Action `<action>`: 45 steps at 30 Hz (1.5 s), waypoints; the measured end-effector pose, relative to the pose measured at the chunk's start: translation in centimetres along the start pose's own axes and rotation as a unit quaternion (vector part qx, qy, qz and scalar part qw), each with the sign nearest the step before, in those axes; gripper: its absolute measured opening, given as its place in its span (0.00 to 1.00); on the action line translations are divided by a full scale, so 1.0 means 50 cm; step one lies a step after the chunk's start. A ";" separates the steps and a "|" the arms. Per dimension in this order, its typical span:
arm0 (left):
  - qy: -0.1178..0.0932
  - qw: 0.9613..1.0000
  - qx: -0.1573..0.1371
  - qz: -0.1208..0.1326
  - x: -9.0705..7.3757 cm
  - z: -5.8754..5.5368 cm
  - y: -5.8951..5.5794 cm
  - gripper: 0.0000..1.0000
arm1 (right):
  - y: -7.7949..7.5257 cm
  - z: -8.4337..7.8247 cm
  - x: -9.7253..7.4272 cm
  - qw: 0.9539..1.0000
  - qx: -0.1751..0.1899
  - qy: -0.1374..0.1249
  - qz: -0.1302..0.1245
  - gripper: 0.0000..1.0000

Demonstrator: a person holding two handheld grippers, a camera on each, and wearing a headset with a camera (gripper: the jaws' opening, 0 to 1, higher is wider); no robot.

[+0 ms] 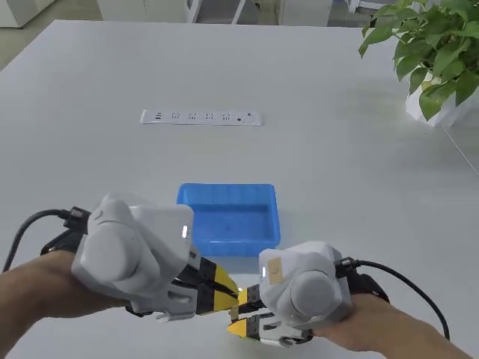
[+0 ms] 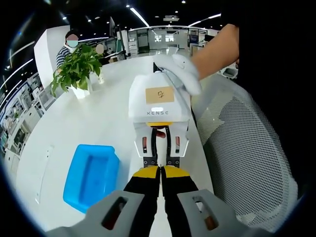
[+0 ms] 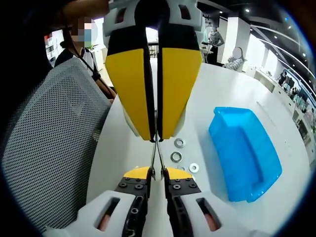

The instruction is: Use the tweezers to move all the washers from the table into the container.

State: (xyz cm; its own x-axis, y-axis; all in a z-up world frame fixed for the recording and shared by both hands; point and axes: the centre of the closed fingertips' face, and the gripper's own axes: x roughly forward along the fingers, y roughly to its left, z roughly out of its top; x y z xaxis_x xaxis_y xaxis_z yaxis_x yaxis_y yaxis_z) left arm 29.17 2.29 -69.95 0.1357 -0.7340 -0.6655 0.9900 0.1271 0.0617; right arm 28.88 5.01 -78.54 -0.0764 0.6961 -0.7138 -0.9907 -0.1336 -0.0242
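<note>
Small silver ring washers [image 3: 176,157] lie loose on the white table [image 1: 337,149], near the blue rectangular plastic container [image 3: 244,148].
Slim steel tweezers [image 3: 156,153] are clamped by both the left gripper [image 3: 156,137] and right gripper [image 3: 157,174], tip to tip, likely to settle a usable hold before picking.

Bright, even overhead light, faint soft shadows on the white table [image 1: 337,187], ceiling strip lights [image 2: 139,16] glaring at upper centre of left gripper view, strong fisheye bending toward edges of both gripper views
</note>
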 end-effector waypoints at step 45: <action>-0.009 1.000 0.012 0.004 -0.005 0.027 0.042 0.05 | -0.058 -0.034 -0.084 0.994 0.069 -0.023 -0.087 0.24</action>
State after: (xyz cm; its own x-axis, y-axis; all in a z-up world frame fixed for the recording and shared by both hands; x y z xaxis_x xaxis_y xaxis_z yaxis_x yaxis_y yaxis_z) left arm 31.26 1.83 -68.66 0.1438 -0.7444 -0.6520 0.9895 0.1171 0.0845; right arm 32.27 1.30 -76.66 0.0960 0.7317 -0.6749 -0.9950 0.0883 -0.0459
